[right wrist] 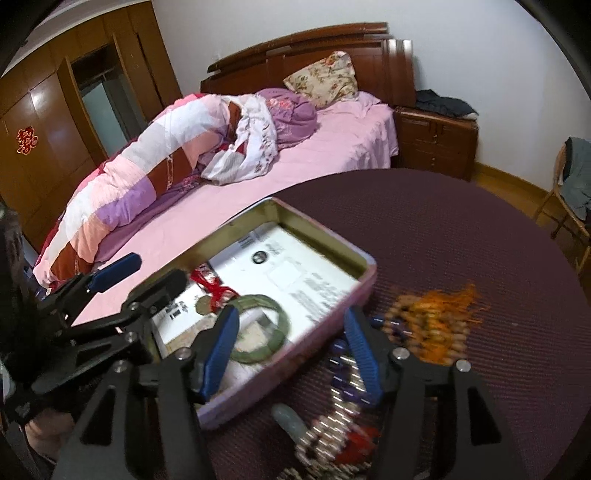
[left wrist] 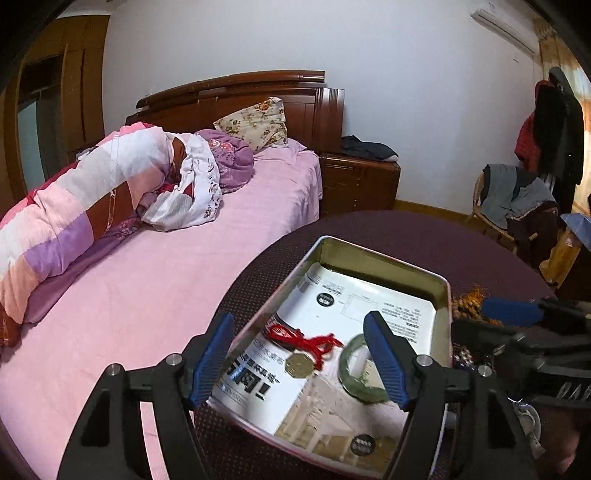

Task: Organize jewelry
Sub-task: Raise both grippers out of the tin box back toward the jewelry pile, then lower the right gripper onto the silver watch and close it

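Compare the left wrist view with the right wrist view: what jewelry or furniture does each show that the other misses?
Only the left wrist view shows the coat rack and air conditioner. Only the right wrist view shows the blue-and-silver bead strand and the red wardrobe decoration. Both show the tin tray holding the green bangle and red-corded pendant, the orange-tasselled beads, the bed, and both open grippers.

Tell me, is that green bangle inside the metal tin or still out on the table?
Inside. The green bangle lies flat on the printed paper lining the tin, within its raised rim, beside a red-corded pendant.
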A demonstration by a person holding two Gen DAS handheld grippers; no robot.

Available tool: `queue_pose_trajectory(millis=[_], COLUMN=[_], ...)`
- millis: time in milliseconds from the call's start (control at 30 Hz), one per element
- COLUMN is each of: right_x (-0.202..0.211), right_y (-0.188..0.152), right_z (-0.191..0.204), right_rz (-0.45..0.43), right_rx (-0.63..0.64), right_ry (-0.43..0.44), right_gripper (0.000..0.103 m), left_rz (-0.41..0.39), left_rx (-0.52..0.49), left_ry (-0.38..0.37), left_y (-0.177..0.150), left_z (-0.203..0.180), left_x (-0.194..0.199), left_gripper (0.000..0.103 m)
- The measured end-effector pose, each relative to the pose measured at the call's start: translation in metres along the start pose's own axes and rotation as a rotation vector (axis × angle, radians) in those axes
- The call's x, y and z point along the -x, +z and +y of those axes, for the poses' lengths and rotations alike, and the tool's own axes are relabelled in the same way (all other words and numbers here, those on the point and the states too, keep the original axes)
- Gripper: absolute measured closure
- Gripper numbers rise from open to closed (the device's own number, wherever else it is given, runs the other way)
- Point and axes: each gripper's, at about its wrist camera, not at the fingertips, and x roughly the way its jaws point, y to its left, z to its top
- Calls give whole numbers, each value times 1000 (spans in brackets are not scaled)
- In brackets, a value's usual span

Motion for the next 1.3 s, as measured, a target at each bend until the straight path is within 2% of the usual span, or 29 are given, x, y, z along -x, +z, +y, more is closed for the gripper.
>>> queue_pose_trajectory(millis=[200, 333, 667, 833, 1000, 1100, 1300], right_x=[41, 64, 83, 84, 72, 64, 58], right_y=[-12, -28, -78, -99, -109, -112, -115], right_z=[-37, -59, -73, -62, -42, -37, -36], right_rz=[-42, -60, -29, -8, 32, 54, 71], right_rx=[-59, -108, -160, -146, -77, -61, -58], right_ry=[-45, -71, -78, -46, -22, -10, -19], right_gripper=[39, 39, 39, 39, 63, 74, 78], left_rz=[30, 29, 50, 50, 56, 38, 41], left_rx=[19, -3, -31, -48, -77, -99, -105], left_ry=[-38, -57, -56, -59, -62, -54, -60], left_y=[-13, -24, -44, -58, -64, -65, -67], left_z=[-8, -20, -45, -57, -68, -73, -74], left_x=[13, 24, 38, 46, 47, 50, 47], left_gripper=[30, 30, 30, 30, 30, 30, 30])
